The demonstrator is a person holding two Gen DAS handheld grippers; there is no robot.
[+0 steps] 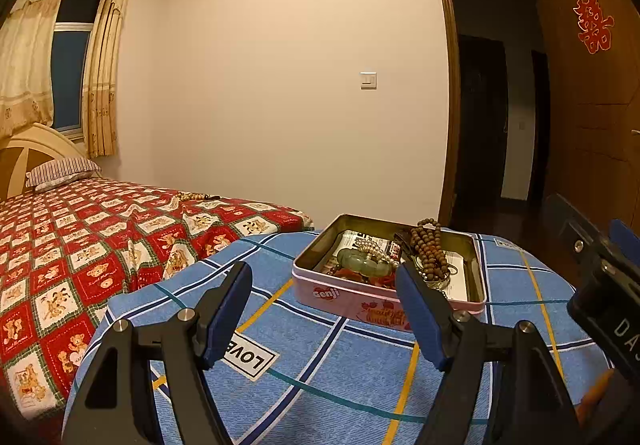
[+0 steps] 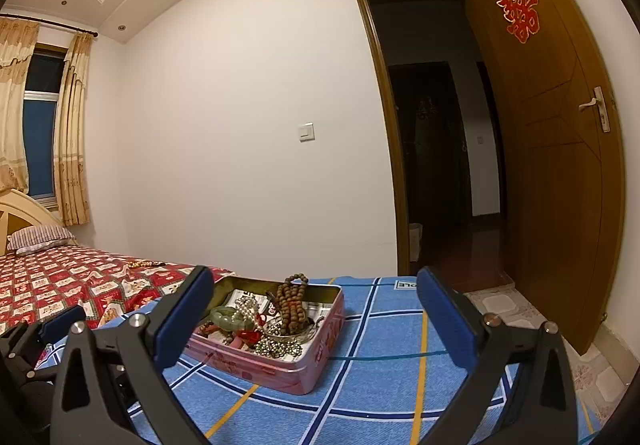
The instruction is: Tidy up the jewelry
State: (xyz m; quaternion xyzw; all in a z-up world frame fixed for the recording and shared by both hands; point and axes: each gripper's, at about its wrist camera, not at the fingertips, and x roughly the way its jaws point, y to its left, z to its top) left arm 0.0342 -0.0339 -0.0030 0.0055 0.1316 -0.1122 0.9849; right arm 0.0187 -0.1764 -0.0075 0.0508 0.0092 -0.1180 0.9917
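An open pink tin [image 1: 352, 301] [image 2: 280, 369] stands on a blue plaid cloth [image 1: 320, 373] [image 2: 380, 365]. Inside lie a green jade bangle [image 1: 362, 261] [image 2: 230, 317], pearl beads [image 1: 372, 247] [image 2: 248, 305], a string of brown wooden beads [image 1: 430, 249] [image 2: 294, 305] heaped against the far side, and silver beads [image 2: 276, 347]. My left gripper [image 1: 324, 317] is open just short of the tin's near wall, holding nothing. To the right of it, my right gripper [image 2: 316, 317] is also open and holding nothing, with the tin ahead between its fingers.
A bed with a red bear-print cover [image 1: 80, 257] [image 2: 60, 281] lies to the left, and another bead string [image 1: 196, 197] [image 2: 146, 265] rests on it. An open wooden door [image 2: 560, 165] and dark doorway are to the right. Tiled floor [image 2: 592, 373] shows past the cloth's right edge.
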